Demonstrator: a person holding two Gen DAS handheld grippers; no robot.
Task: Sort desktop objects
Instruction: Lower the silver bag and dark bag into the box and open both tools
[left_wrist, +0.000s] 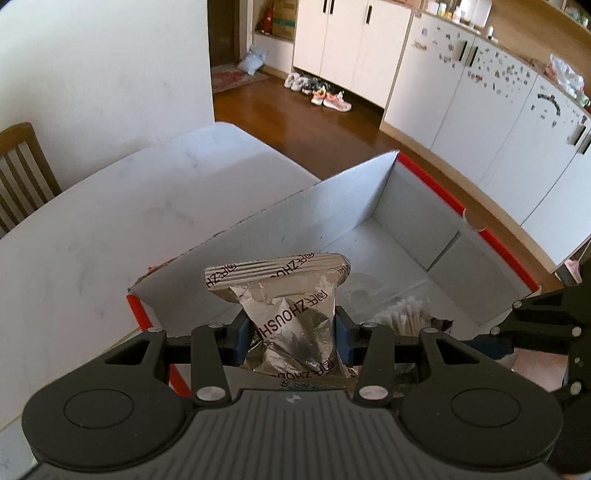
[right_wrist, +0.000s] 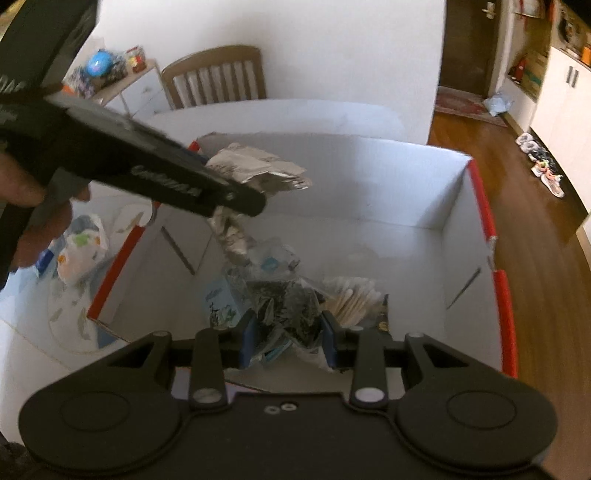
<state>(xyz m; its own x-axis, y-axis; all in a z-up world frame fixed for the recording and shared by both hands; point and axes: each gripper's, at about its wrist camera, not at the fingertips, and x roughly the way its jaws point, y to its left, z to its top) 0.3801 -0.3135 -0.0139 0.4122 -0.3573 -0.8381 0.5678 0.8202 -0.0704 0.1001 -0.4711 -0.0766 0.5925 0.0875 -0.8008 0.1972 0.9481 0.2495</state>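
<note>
Currently the left gripper (left_wrist: 291, 336) has its blue pads clamped on a crinkled silver foil packet (left_wrist: 291, 314), gripped across the packet's narrow waist. The packet's long axis runs away from the fingers, with its flat sealed end fanned out beyond the pads. Seen from the right wrist camera, that same packet (right_wrist: 258, 166) hangs above the open cardboard box (right_wrist: 369, 177), near the box's far left corner and inside its walls, so the drop zone lies directly beneath it.

The right gripper (right_wrist: 288, 336) holds a clear plastic bag of dark contents (right_wrist: 284, 306) between its pads; the jaws stand partly closed on it. This bag sits low in the box, above the items already collected there, just beside a bundle of wooden-stick cotton swabs (right_wrist: 351, 299).

Judgement: both loads are already over the box interior, and the right one is the lower and nearer to the floor of the box. Releasing calls only for parting the fingers; the left packet would fall farther and could land on the swabs.
</note>
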